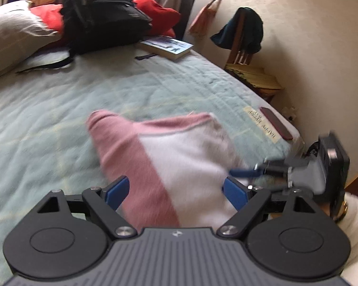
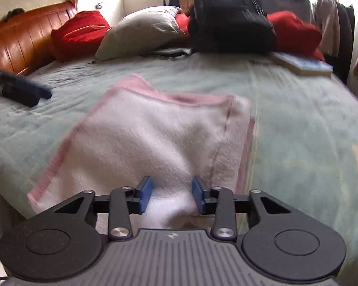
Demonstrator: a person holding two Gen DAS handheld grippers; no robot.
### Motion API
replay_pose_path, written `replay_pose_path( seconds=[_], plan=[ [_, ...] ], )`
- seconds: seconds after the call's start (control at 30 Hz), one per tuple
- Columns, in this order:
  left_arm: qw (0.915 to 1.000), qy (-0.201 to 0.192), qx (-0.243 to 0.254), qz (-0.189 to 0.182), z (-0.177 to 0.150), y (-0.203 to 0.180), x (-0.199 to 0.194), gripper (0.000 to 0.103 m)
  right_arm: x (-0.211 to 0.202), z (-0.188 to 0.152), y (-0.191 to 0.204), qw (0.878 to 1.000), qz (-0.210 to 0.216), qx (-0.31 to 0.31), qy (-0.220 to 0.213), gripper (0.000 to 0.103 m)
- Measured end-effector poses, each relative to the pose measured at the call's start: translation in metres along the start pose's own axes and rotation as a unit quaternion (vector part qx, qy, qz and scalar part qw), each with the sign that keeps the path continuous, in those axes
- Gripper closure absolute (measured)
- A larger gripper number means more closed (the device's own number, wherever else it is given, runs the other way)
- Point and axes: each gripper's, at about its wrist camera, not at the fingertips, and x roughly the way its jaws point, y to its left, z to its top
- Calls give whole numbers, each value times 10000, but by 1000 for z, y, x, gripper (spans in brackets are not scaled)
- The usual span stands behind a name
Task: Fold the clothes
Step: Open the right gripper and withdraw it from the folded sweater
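One folded towel, white with pink bands, lies on the pale green bedspread near the front edge of the bed. Counted from left to right in the right wrist view: one brown wooden headboard, two red cushions with a third red shape behind the bag, one grey pillow, one black backpack and one book at the far right of the bed. The left wrist view adds one wooden chair with a dark garment draped over its back, one dark red phone at the bed's corner, and one cream card just beside it.

The left gripper has its jaws spread wide, blue pads standing either side of the towel's near end without pressing on it; nothing is held. The right gripper has its jaws partly apart, also over the towel's near edge; the cloth bulges up between the blue pads, which do not appear to pinch it. In the left wrist view the right gripper shows side-on at the right, its blue tips at the towel's white corner.

The card bears printed words, seen upside down; "HAPPY" can be made out, the rest is too blurred. The book cover's lettering cannot be read.
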Motion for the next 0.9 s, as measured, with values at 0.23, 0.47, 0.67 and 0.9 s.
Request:
replay_pose_path(
  seconds=[0.23,0.47,0.67,0.9],
  plan=[
    [9995,10,300,-116,24,3,75,17,-4,-8,-9,9994,205,195,-213,62],
    [9992,17,318,247,20,22,124,17,-6,-14,-15,9974,440,464,-321,62],
    [9999,-126,73,56,24,20,92,17,-9,-12,-15,9972,484,480,-305,62],
    [9975,103,-25,699,0,16,47,13,-26,26,-14,9978,429,346,-377,57]
  ],
)
